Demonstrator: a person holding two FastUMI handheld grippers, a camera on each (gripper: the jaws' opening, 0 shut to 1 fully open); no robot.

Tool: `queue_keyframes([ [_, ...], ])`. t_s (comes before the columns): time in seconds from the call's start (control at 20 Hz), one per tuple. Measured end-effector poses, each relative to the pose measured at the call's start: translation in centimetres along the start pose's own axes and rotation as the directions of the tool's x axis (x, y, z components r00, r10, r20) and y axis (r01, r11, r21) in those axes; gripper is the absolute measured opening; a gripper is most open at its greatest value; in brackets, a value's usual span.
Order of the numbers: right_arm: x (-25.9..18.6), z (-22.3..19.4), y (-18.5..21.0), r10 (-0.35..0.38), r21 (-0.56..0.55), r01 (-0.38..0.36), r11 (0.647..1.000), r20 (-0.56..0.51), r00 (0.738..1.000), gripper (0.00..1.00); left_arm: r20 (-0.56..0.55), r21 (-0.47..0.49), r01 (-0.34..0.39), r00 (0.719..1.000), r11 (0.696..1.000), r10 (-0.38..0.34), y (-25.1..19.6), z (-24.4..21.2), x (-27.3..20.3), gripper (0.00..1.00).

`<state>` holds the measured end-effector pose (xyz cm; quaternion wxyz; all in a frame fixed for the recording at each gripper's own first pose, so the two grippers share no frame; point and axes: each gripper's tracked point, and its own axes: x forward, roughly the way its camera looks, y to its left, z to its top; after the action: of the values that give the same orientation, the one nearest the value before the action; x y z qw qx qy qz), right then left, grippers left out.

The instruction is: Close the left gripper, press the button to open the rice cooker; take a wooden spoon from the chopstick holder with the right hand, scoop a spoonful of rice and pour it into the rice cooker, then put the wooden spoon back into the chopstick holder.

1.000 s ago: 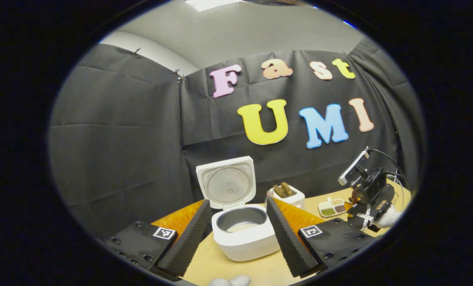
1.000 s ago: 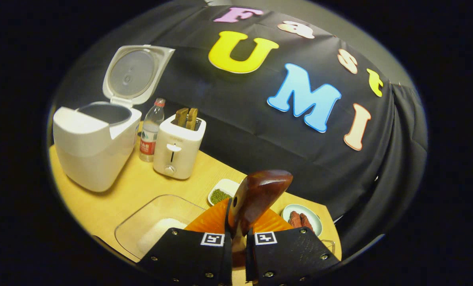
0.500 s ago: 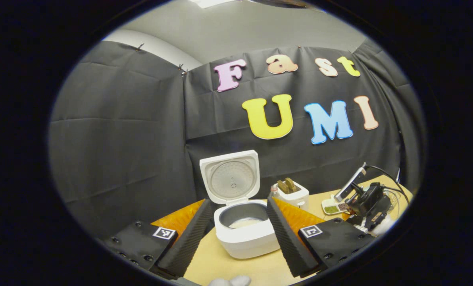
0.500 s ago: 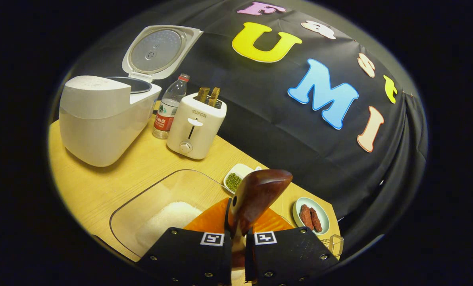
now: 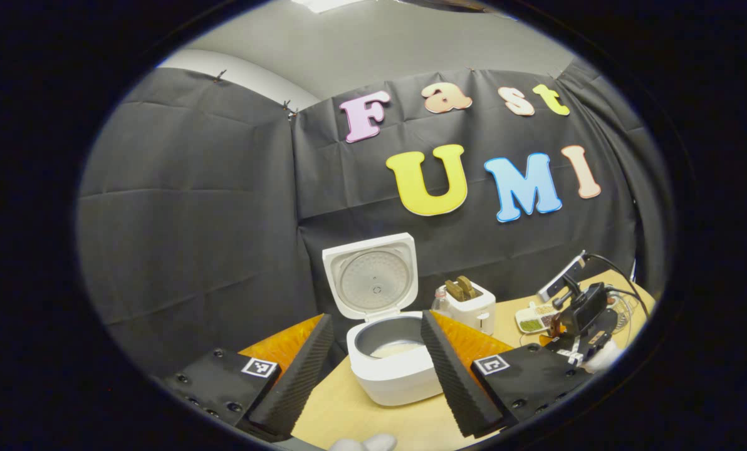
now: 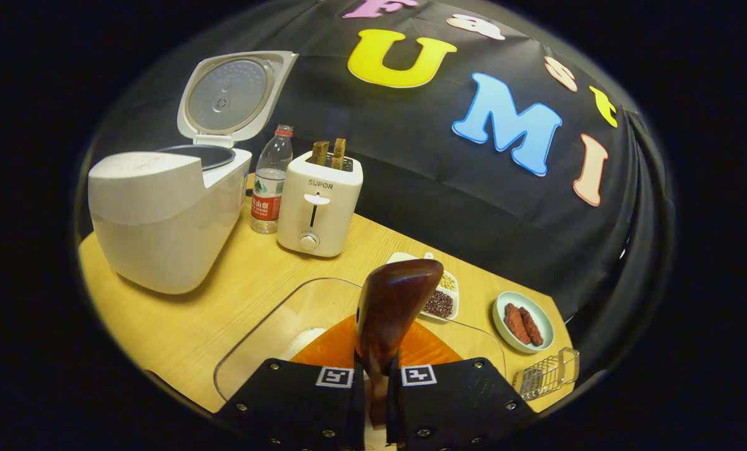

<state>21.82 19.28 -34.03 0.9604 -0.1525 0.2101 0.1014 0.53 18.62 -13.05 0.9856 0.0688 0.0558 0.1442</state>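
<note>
A dark wooden spoon [image 6: 393,307] is pinched by its handle between the two fingers of the right gripper [image 6: 375,401], with both fingers pressed against it and its bowl standing up ahead of them. Directly under the spoon sits a clear glass dish [image 6: 267,332] with a patch of white rice [image 6: 303,339] at its bottom. Further back on the pale wooden table [image 6: 185,326], to the left, stands the white rice cooker [image 6: 160,213], its lid [image 6: 230,97] swung fully upright. Just beside the cooker is a plastic water bottle [image 6: 269,181], and next to that a white toaster [image 6: 318,203] with two brown slices poking out of its slots. To the right of the glass dish lie a small white divided tray [image 6: 439,294] holding grains, a pale green plate [image 6: 524,322] with reddish pieces on it, and a small wire rack [image 6: 546,374] near the table edge. From the left gripper view, the left gripper [image 5: 376,376] hangs with its fingers spread wide and nothing between them, and the cooker [image 5: 393,369] sits on the table in the gap, its grey inner pot [image 5: 391,338] showing something pale at the bottom. Off to the right in that view, the right gripper [image 5: 583,322] appears low over the table, near the divided tray [image 5: 536,317].
</note>
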Motion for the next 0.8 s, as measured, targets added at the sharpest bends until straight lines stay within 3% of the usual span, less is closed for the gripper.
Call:
queue_keyframes([
  [0.25,0.3,0.4,1.9,0.099,0.29,-0.084,0.953,-0.038,0.994,0.13,-0.005,-0.001,-0.01,1.0,1.0,0.01,0.6,0.1,0.1,1.0],
  [0.3,0.3,0.5,2.2,0.117,0.335,-0.097,0.937,-0.041,0.992,0.14,-0.003,-0.001,-0.012,1.0,1.0,0.012,0.7,0.2,0.2,0.96],
  [0.45,0.3,0.4,2.2,0.156,0.48,-0.113,0.87,-0.05,0.986,0.13,0.002,0.0,-0.014,1.0,1.0,0.014,0.9,0.4,0.0,1.0],
  [0.65,0.4,-0.5,1.1,0.212,0.672,-0.123,0.73,-0.051,0.976,0.14,0.001,-0.01,-0.01,1.0,1.0,0.01,0.6,0.5,0.1,0.96],
  [0.7,0.4,-0.8,0.5,0.222,0.721,-0.117,0.683,-0.052,0.974,0.14,-0.002,-0.011,-0.01,1.0,1.0,0.01,0.5,0.4,0.1,1.0],
  [0.8,0.5,-1.5,-0.2,0.237,0.793,-0.108,0.599,-0.048,0.97,0.14,-0.004,-0.015,-0.005,1.0,1.0,0.005,0.3,0.6,0.3,0.98],
])
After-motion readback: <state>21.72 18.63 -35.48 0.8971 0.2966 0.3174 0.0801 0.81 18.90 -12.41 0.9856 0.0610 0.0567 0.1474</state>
